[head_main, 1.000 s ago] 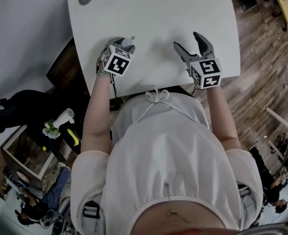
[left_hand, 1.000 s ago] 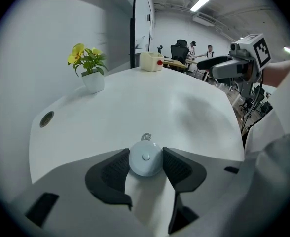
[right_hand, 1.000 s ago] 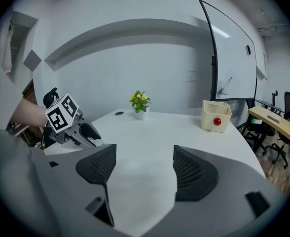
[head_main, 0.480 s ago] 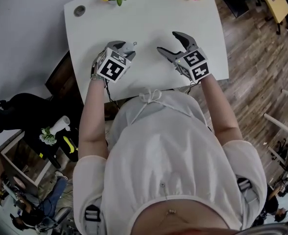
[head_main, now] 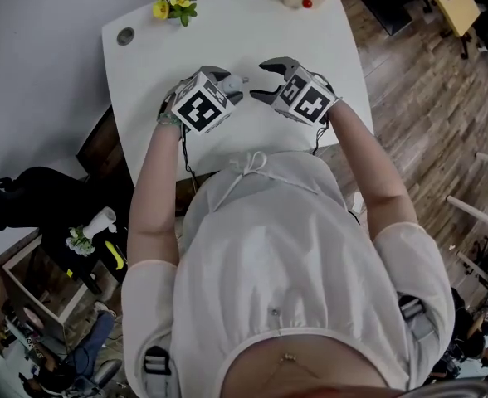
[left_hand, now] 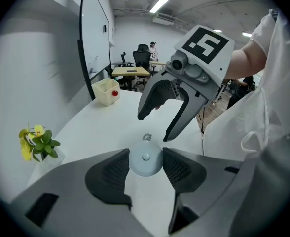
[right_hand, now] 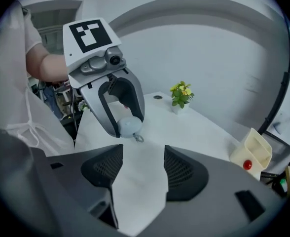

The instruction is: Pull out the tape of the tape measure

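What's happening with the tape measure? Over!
Left gripper shut on tape measure. Right gripper empty, jaws just closing, near its ring. Tape not out. Nothing blocking.

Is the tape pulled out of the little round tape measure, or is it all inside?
All inside. The tape measure shows only its small ring at the edge, and no tape stretches out from it.

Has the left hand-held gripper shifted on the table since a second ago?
Yes. The left hand-held gripper, shut on the tape measure, has moved away from the table's left edge, toward its middle.
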Demonstrator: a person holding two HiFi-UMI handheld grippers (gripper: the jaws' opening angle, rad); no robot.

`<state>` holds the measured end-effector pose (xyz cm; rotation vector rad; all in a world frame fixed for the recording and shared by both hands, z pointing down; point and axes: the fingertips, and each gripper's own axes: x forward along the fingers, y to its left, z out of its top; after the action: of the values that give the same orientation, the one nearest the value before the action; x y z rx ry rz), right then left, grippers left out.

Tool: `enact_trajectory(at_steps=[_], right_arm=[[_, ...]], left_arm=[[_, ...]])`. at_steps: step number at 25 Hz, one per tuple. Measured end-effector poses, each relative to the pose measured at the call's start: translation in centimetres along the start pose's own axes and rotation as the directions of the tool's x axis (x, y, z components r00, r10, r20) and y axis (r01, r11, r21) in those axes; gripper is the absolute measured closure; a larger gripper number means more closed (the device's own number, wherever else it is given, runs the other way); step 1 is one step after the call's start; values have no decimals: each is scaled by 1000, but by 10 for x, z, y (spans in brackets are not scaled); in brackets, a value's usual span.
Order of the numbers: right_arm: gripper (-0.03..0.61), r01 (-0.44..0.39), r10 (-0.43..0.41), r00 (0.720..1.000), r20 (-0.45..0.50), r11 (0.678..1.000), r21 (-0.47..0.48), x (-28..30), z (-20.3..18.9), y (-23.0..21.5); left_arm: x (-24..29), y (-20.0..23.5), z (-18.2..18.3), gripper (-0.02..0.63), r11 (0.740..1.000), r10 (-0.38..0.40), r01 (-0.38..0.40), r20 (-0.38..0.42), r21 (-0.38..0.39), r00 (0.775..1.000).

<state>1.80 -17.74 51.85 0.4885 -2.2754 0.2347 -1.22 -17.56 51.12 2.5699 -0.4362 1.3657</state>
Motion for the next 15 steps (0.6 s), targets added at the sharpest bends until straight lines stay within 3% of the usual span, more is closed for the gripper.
enact_trajectory(at_steps=[5, 13, 15], right_arm=[[346, -73, 65, 995, -75, 991, -115, 2, -3, 11], [548, -117, 88, 986, -139, 970, -212, 5, -9, 13], [558, -122, 92, 985, -148, 971, -207, 6, -12, 13]], left_arm=[[5, -11, 12, 387, 997, -62, 64, -34, 53, 998], [13, -15, 18, 387, 990, -110, 114, -53, 84, 992], [16, -15, 18, 387, 990, -108, 113, -55, 82, 993]])
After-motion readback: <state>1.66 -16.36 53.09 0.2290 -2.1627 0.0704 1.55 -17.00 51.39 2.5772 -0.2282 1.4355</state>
